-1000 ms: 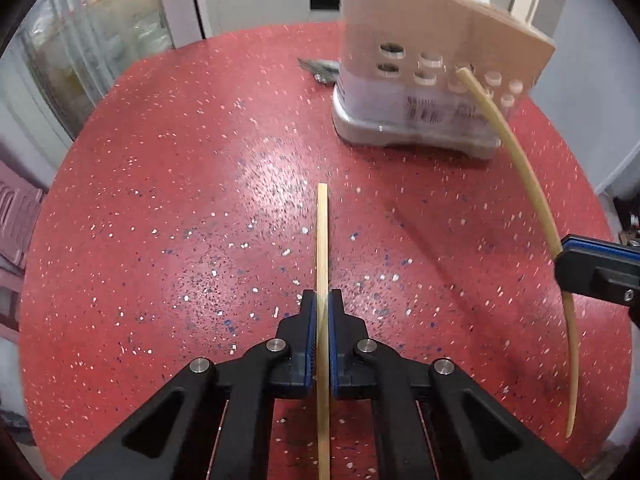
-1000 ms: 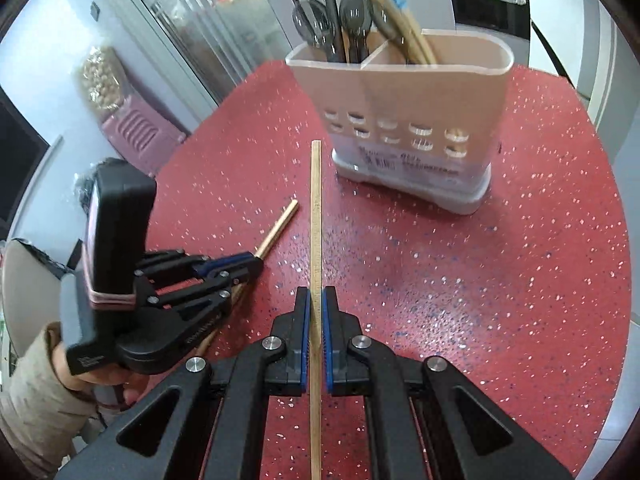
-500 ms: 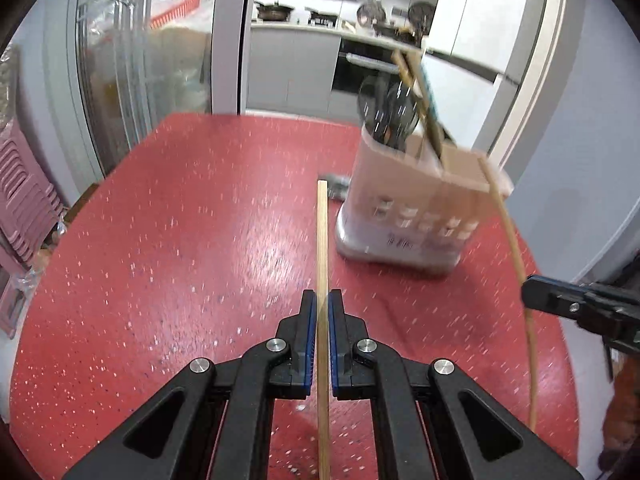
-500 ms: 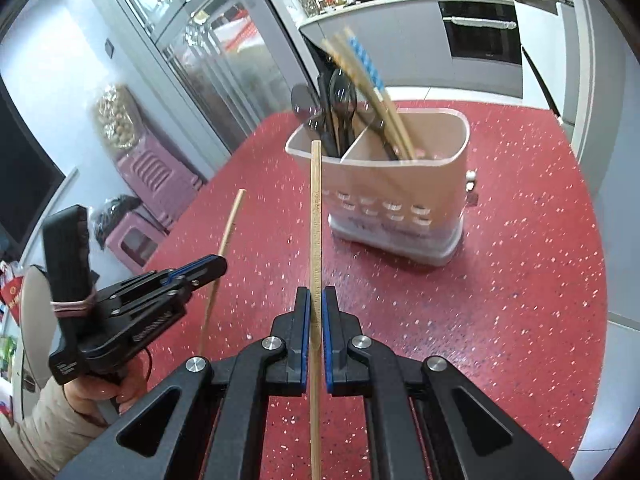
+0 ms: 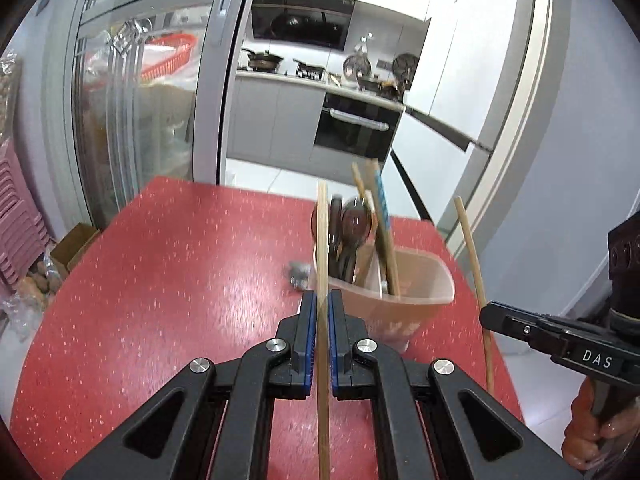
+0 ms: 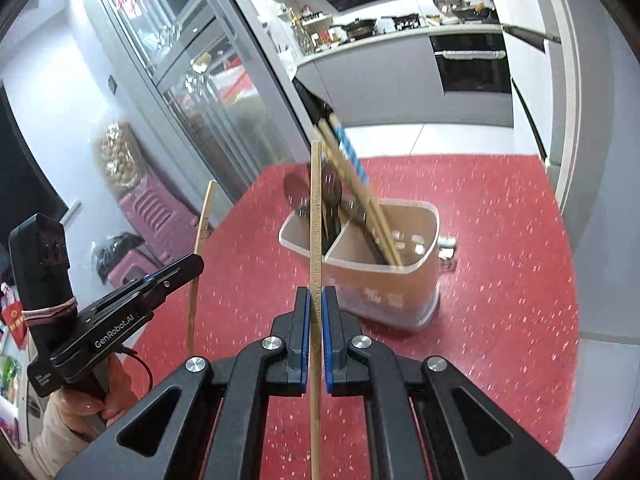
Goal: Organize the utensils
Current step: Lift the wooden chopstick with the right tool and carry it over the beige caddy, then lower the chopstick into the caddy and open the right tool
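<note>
With the left gripper [image 5: 320, 328] and right gripper [image 6: 316, 320] each clamped on a pale wooden chopstick [image 5: 322, 248] [image 6: 315, 216] above the red speckled table [image 5: 168, 280], this looks like the carrying step, calling next for tipping both into the pink two-compartment plastic caddy [image 6: 384, 280] at one o'clock.

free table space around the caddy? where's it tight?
Free: the red table left of the utensil caddy, out to its left edge, and the stretch on the caddy's right in the right wrist view. Tight: the caddy's spoon compartment, and a small grey object close to its far side.
</note>
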`<state>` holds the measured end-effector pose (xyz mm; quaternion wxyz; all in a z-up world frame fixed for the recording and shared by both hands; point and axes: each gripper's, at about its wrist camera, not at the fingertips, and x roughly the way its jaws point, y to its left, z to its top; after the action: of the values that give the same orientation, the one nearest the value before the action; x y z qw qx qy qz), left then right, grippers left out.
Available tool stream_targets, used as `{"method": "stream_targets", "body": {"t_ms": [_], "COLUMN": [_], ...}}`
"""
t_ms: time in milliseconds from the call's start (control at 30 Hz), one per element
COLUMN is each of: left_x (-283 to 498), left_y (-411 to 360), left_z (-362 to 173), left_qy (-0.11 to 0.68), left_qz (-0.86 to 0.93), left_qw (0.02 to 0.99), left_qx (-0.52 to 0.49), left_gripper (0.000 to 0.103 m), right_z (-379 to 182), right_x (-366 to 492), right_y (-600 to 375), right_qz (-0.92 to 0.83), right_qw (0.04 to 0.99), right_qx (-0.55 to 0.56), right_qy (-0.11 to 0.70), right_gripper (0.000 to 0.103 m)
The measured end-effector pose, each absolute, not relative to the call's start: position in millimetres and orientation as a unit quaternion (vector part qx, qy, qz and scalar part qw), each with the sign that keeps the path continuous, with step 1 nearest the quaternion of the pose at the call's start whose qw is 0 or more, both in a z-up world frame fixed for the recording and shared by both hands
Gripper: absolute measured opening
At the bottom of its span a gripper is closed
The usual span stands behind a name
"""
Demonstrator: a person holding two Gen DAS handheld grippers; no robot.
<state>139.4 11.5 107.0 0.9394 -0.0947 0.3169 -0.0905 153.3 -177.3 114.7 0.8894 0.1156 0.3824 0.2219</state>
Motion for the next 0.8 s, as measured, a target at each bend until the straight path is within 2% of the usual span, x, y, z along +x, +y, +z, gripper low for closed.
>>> {"method": "stream_targets", "body": {"t_ms": [433,800], "left_x": [182.3,224.7], "left_y": [6.1,-11.0], "left_z": [141.8,145.2], "left_qy": [0.263,0.225], "left_qz": [-0.08,-0.077], "left_qw": [0.953,0.961], "left_qx": [-0.126,-0.141], "left_gripper": [0.031,0.031], "right_z": [153.2,164.6], "right_x": [186.8,223.7], "right_y": [-189.7,-189.8], "right_qz": [0.195,0.172], "right_qw": [0.921,0.945], "right_qx": [0.119,0.106], "right_qy": [0.317,0.259], "right_gripper": [0.006,0.006]}}
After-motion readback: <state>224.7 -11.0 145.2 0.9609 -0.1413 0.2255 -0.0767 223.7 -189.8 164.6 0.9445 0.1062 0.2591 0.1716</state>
